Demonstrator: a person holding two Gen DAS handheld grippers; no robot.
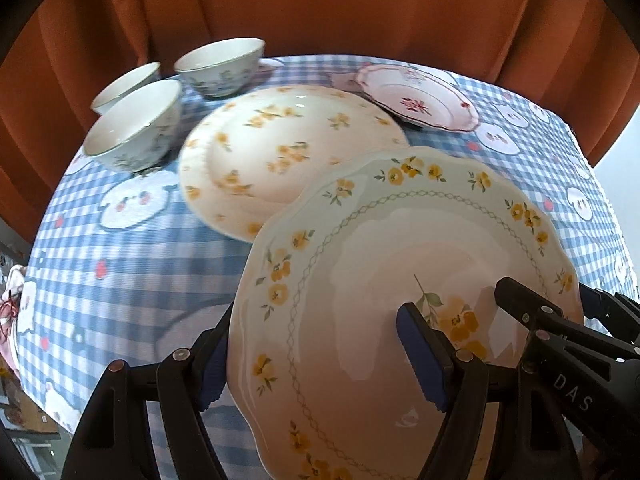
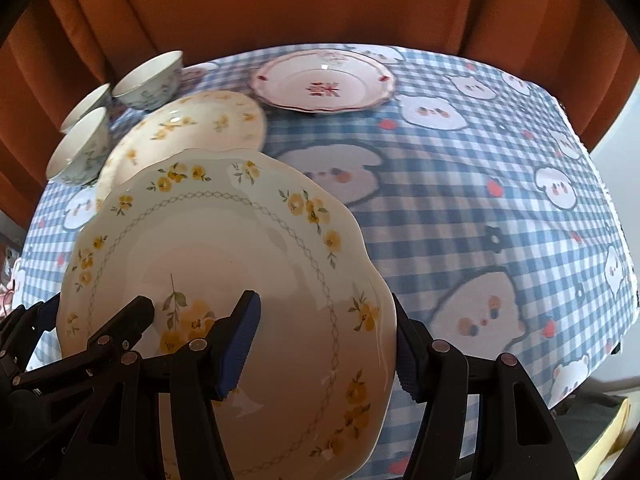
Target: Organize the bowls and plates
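three bowls (image 1: 136, 128) sit loose at the far left, then a yellow-flower plate (image 1: 288, 148) flat on the checked tablecloth (image 1: 120, 248), a pink plate (image 1: 420, 100) far right. nothing looks stacked yet. the scalloped plate (image 1: 380, 280) is off the table, left gripper (image 1: 316, 350) and right gripper (image 2: 324, 352) each clamped on a rim. only writing: "das" on the right gripper

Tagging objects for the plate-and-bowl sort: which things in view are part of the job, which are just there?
Part of the job:
- scalloped plate, lifted, its rim between the jaws of both the left gripper and right gripper
- yellow-flowered plate
- pink plate
- three bowls

Just there:
- checked tablecloth
- orange curtain
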